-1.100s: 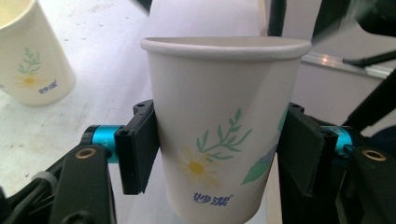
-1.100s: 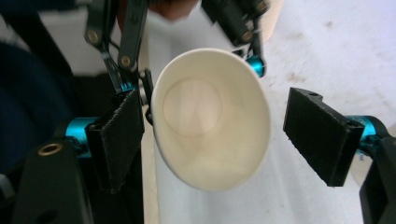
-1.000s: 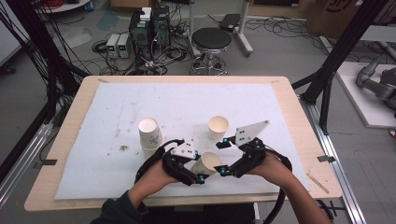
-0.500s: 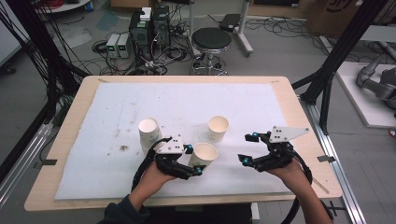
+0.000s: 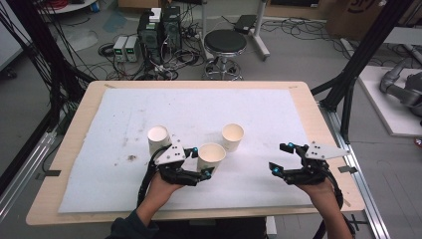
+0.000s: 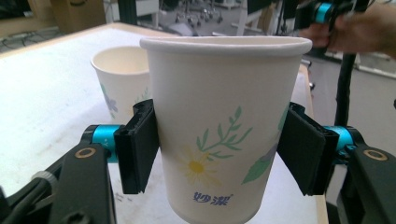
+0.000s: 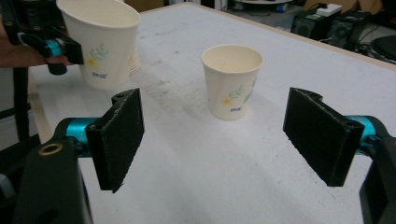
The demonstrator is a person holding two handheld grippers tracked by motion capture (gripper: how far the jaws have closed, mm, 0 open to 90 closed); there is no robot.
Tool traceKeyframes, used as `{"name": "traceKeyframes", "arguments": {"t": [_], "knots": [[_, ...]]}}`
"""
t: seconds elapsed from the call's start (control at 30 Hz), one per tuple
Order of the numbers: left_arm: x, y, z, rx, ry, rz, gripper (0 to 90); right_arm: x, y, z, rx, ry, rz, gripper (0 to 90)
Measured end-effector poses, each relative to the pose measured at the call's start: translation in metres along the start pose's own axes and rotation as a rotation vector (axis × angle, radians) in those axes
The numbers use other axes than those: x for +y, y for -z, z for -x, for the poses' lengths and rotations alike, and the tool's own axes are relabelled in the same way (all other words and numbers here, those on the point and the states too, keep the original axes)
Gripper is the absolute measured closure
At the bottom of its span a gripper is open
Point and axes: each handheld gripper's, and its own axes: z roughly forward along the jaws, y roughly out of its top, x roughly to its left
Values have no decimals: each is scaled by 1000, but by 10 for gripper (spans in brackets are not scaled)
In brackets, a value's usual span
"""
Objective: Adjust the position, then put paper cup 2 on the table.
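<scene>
Left gripper (image 5: 201, 163) clamps a white flower-printed paper cup (image 6: 223, 126).
Cup reads "妙潔"; right gripper (image 5: 281, 157) jaws stand apart, empty.

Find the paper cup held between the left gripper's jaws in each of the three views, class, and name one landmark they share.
High view: held cup, centre, slightly low.
Left gripper view: held cup, centre foreground, between the black jaws.
Right gripper view: held cup, upper left.
Shared landmark: the free-standing cup beside it.
</scene>
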Motion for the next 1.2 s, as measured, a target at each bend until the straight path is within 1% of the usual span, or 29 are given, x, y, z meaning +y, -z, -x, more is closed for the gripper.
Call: {"name": "traceKeyframes", "arguments": {"t": [0.07, 0.13, 0.17, 0.2, 0.23, 0.4, 0.5, 0.6, 0.63, 0.7, 0.8, 0.93, 1.03, 1.07, 1.1, 1.13, 1.17, 1.2], "knots": [[1, 2, 0, -1, -3, 26, 331, -6, 2, 2, -16, -17, 26, 212], [2, 4, 2, 6, -8, 49, 331, -8, 3, 3, -28, -26, 33, 212], [3, 5, 3, 11, -12, 65, 330, -9, 3, 4, -34, -21, 33, 212], [4, 6, 4, 13, -18, 69, 330, -10, 5, 4, -37, -28, 28, 212], [4, 6, 4, 17, -20, 79, 330, -10, 5, 4, -42, -23, 35, 212], [4, 6, 5, 40, -27, 96, 327, -11, 10, 4, -57, -29, 45, 212], [3, 6, 4, 52, -29, 111, 327, -12, 11, 4, -58, -19, 46, 212], [3, 5, 3, 57, -20, 123, 327, -13, 12, 5, -65, -21, 49, 213], [3, 5, 2, 62, -21, 126, 327, -13, 13, 5, -65, -29, 50, 213], [3, 5, 2, 67, -21, 131, 327, -13, 14, 5, -67, -24, 53, 213], [2, 4, 2, 75, -16, 137, 327, -14, 15, 5, -68, -30, 53, 213], [1, 1, -1, 81, -15, 132, 327, -15, 16, 6, -73, -31, 54, 213], [-3, -4, -2, 97, -13, 119, 327, -16, 17, 5, -73, -29, 55, 213], [-3, -4, -2, 97, -13, 119, 327, -16, 17, 5, -73, -29, 55, 213], [-5, -8, -3, 103, -11, 115, 327, -17, 17, 5, -72, -30, 49, 214], [-5, -8, -3, 103, -11, 115, 327, -17, 17, 5, -72, -30, 49, 214], [-7, -14, -4, 106, -4, 112, 327, -18, 17, 4, -70, -29, 48, 213], [-7, -14, -4, 106, -4, 112, 327, -18, 17, 4, -70, -29, 48, 213]]}}
